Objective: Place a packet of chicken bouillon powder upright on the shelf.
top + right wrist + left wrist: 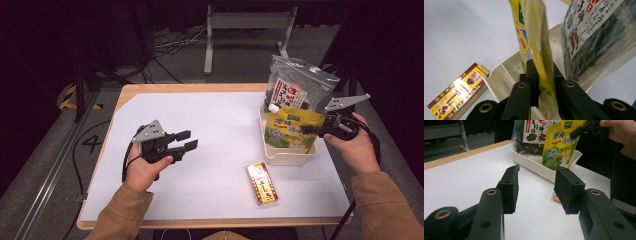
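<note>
Right gripper (306, 130), at the right of the high view, has its black jaws closed on the edge of a yellow plastic pouch with green and blue print (290, 129). In the right gripper view the pouch (536, 37) stands edge-on and upright between the two jaws, pinched near its lower edge. The pouch sits inside a cream rectangular plastic tub (285, 156) at centre right of the high view, lower end down in the tub.

Behind the pouch in the same tub stands a clear zip bag of dark dried food with a white label and red lettering (295, 85), upright, just beside the pouch. In the right gripper view that bag (596, 35) fills the upper right.

Left gripper (185, 140) is at centre left of the high view, held in the person's left hand (142, 170) over the white worktop (220, 125). Jaws are open, nothing between them; the left gripper view shows bare worktop in the gap.

A flat red and gold printed rectangular packet (262, 183) lies on the worktop, lower centre of the high view, near the tub but apart from it.
</note>
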`<state>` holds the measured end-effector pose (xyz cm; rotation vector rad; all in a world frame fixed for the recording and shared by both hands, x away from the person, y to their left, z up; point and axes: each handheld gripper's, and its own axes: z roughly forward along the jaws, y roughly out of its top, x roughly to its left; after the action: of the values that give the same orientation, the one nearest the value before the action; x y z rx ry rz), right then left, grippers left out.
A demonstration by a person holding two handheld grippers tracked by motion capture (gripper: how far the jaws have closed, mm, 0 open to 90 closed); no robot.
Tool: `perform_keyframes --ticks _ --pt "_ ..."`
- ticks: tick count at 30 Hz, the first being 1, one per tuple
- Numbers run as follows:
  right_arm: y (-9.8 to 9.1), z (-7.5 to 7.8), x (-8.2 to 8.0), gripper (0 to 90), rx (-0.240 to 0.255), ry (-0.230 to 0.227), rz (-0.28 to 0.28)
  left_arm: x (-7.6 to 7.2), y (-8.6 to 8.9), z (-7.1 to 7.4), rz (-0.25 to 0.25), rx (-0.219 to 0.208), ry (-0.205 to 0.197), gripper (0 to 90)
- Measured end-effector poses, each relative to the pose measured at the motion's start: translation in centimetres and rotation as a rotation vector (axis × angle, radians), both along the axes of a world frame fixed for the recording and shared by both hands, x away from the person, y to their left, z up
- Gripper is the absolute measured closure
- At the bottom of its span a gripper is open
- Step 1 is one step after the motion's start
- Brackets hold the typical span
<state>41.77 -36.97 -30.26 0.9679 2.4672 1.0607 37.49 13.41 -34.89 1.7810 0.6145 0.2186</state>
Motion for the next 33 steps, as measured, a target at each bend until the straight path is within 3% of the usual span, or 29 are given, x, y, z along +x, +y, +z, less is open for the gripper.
perform_keyframes --ticks 11,20,33 --pt "-0.4 -0.3 -0.2 81.0 0.003 0.008 -0.016 0.1 -0.2 -0.2 -0.005 0.008 0.006 54.7" --pt "-1.1 0.2 -1.0 59.0 0.068 -0.004 -0.070 0.2 -0.4 -0.2 -0.009 0.000 0.021 53.2" --pt "-1.0 1.4 -3.2 52.1 0.076 -0.051 -0.106 0.6 -0.6 -0.3 -0.013 0.020 0.018 49.4"
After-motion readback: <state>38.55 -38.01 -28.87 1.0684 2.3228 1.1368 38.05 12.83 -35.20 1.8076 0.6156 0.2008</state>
